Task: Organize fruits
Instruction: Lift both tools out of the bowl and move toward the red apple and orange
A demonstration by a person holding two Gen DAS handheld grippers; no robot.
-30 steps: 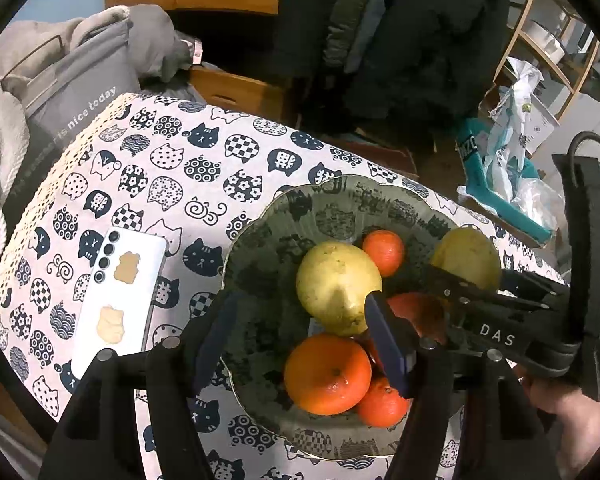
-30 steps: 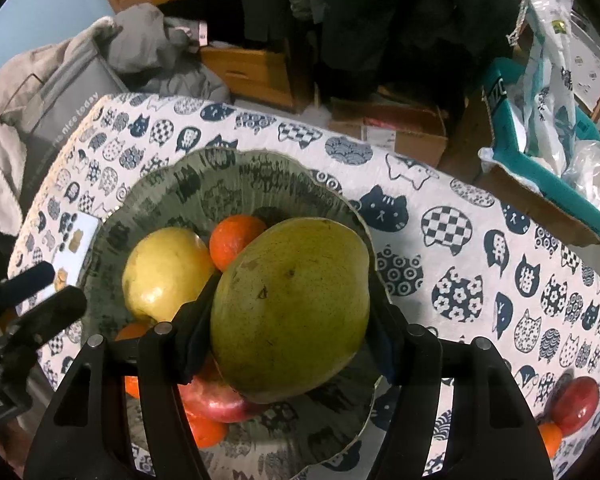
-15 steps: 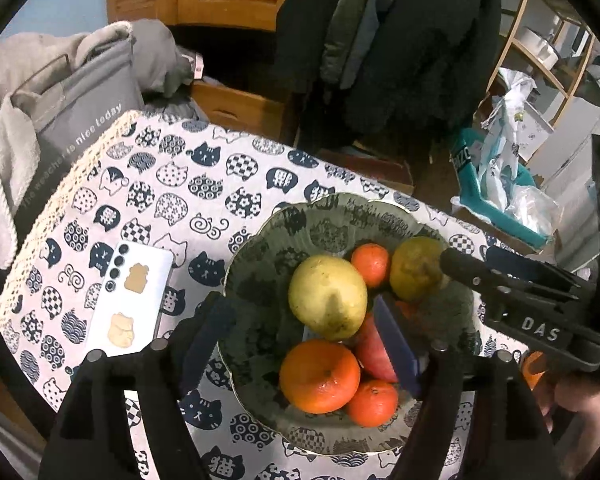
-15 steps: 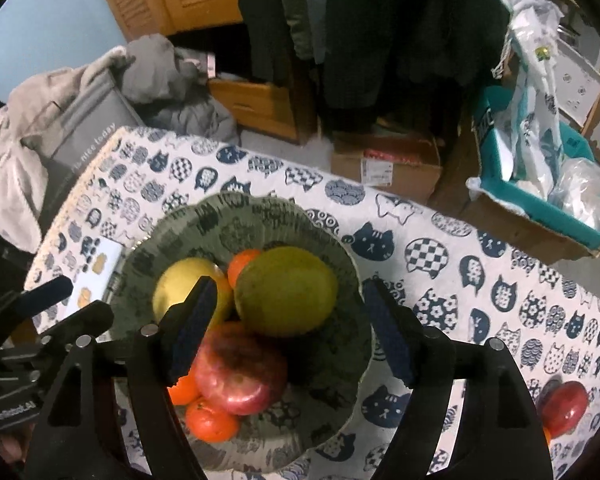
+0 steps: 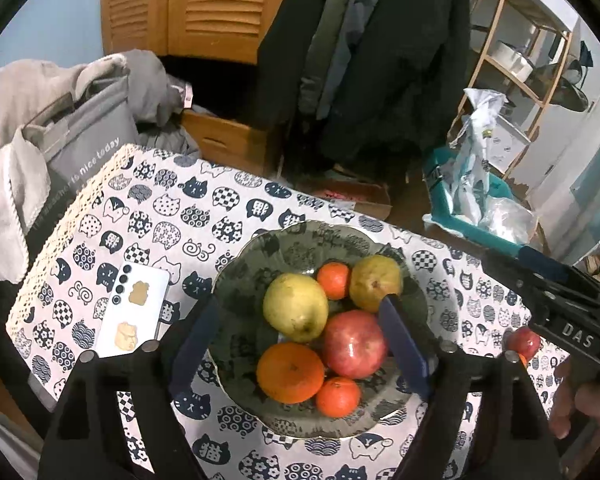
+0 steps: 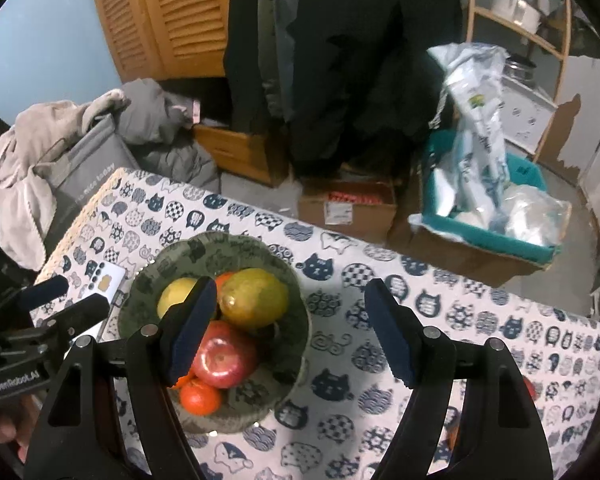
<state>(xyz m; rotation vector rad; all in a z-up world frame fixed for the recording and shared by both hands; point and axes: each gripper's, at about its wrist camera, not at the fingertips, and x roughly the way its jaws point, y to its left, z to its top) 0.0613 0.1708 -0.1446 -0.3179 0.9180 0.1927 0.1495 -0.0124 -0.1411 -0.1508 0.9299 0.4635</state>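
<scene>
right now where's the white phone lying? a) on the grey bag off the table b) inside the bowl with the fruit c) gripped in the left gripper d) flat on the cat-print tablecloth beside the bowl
d: the white phone lies flat on the cat-print tablecloth, beside the bowl and apart from its rim, with nothing gripping it.

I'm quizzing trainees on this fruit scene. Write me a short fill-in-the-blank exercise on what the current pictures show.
1. The red apple lies in the ____.
2. The white phone lies flat on the ____ beside the bowl.
3. The mango is held by ____ gripper; the right gripper is empty and the left gripper has opening jaws, nothing pressed between them.
4. The number of fruits visible in the bowl is ____.

Missing words: bowl; tablecloth; neither; six
</scene>
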